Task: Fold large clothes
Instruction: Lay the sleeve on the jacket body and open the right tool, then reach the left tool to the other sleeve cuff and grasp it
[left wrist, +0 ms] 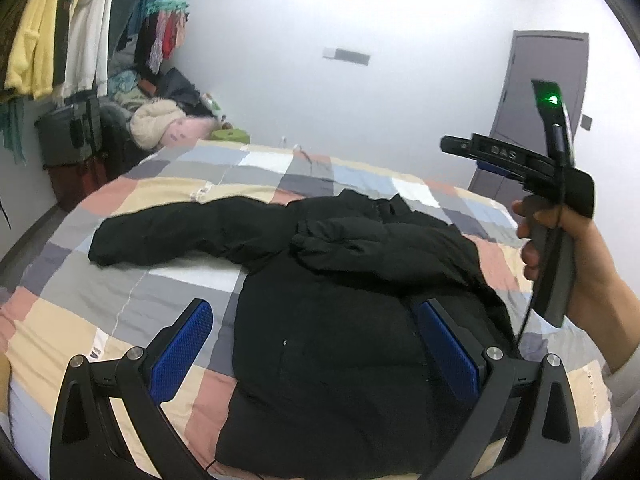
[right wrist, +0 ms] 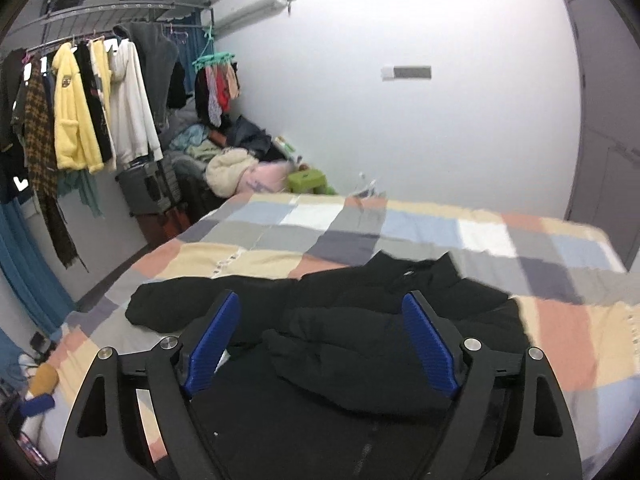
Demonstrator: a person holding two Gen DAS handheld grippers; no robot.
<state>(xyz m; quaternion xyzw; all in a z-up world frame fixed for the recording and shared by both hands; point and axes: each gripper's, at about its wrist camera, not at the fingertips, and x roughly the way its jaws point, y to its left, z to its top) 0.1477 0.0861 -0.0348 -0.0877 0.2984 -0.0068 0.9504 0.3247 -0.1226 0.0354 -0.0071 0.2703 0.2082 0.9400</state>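
Garment: black padded jacket [left wrist: 340,320] lies flat on the checked bedspread [left wrist: 120,304], collar toward the far wall, hem toward the viewer.
Sleeves: one sleeve [right wrist: 360,352] lies folded across the chest; the other sleeve [left wrist: 172,236] stretches straight out to the left, across the bed's width.
Long axis: body runs near to far; the outstretched sleeve runs crosswise to it.
Left gripper [left wrist: 316,344]: jaws wide, empty, above the jacket's lower body; judged the nearer tool to the free sleeve.
Right gripper [right wrist: 320,340]: jaws wide, empty, above the chest and folded sleeve.
Containers: dark suitcase [right wrist: 146,192] beside the bed, shut; contents not visible.
Background: clothes rack [right wrist: 80,100].
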